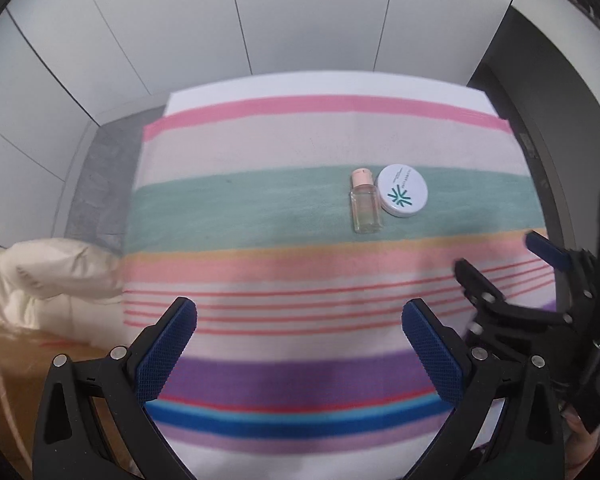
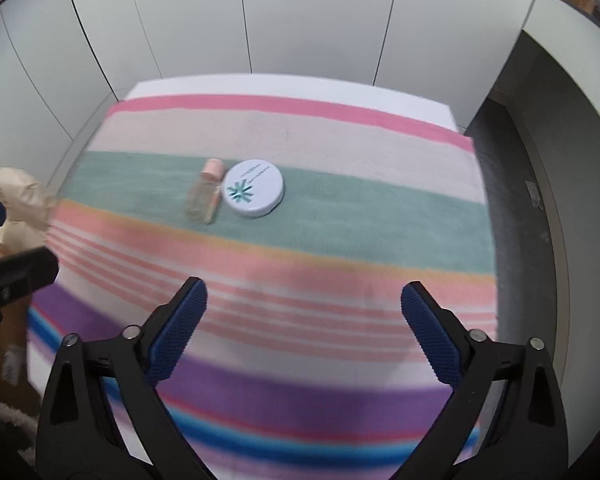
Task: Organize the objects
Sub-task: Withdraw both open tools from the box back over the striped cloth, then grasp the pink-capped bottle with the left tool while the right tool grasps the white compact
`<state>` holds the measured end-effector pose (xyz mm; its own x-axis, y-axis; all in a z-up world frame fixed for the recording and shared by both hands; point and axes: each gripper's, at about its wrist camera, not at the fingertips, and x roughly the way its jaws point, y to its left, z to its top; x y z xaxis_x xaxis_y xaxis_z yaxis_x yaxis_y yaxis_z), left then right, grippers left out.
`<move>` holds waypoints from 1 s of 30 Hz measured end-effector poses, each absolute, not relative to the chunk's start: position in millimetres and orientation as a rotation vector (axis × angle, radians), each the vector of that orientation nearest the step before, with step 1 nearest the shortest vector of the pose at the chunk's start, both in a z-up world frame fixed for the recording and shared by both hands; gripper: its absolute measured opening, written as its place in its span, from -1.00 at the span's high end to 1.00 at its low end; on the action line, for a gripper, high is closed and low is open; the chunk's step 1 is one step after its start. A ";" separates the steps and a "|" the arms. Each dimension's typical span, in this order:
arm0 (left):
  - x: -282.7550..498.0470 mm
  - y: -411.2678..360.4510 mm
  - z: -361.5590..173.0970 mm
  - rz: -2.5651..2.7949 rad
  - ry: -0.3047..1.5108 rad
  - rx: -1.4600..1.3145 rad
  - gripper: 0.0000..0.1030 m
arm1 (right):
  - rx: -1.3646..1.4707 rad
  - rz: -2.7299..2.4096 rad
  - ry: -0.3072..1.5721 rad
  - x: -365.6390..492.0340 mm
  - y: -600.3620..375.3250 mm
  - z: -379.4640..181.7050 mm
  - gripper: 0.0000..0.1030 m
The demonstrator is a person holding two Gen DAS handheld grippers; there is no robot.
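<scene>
left wrist view: a striped cloth (image 1: 260, 216) covers a white table (image 1: 204, 98) and fills the middle of the frame. its far edge runs along the upper middle, where a bare strip of table shows in front of white wall panels (image 1: 300, 16). the cloth's left edge drops toward grey floor (image 1: 100, 184) and a cream padded jacket (image 1: 48, 276) at the left middle. most of the cloth is bare; the whole lower half and the left side are open.

a small clear bottle (image 1: 365, 204) with a pink cap lies flat on the green stripe, right of centre, cap toward the far edge. just beside it on the right sits a round white jar (image 1: 403, 195) with a green star mark on its lid; whether the two touch i cannot tell.

the left gripper (image 1: 299, 322) stands at the bottom of the frame with its blue pads wide apart, nothing between them but cloth, well short of the bottle. the right gripper (image 1: 500, 252) shows at the right edge, its fingers spread and empty.

right wrist view: blurred. the cloth's right edge falls to dark floor (image 2: 512, 240) at the right, next to a pale curved wall. the bottle (image 2: 204, 196) and jar (image 2: 254, 193) lie left of centre on the green stripe. the right gripper (image 2: 304, 300) is wide, holding and touching nothing, with open cloth between it and the two things. part of the left gripper (image 2: 18, 268) is at the left edge.
</scene>
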<state>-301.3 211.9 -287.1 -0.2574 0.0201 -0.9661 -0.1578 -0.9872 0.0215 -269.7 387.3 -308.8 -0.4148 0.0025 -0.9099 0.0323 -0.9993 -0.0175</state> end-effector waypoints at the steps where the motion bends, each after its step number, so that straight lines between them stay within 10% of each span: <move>1: -306.0 212.7 -293.3 2.390 0.165 -1.851 -1.00 | 1.691 -2.615 0.045 -278.8 387.3 -317.8 -0.87; 14: -351.7 212.9 -347.2 2.316 0.139 -1.944 -0.94 | 1.591 -2.626 0.282 -342.9 351.4 -367.1 -0.74; 19: -358.6 210.7 -348.4 2.313 0.103 -1.925 -0.94 | 1.520 -2.593 0.128 -344.5 359.3 -369.0 -0.16; 27: -368.9 237.8 -363.9 2.304 0.132 -1.910 -0.92 | 1.568 -2.655 -0.087 -318.7 402.7 -364.8 -0.15; 30: -375.8 257.6 -371.9 2.383 0.229 -1.863 -0.34 | 1.599 -2.662 -0.134 -314.2 419.3 -363.0 -0.15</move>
<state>-375.8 257.6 -371.9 -0.2420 -0.0078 -0.9702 -0.1768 -0.9829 0.0521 -314.2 419.3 -363.0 -0.4702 -0.0732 -0.8795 -0.0152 -0.9957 0.0910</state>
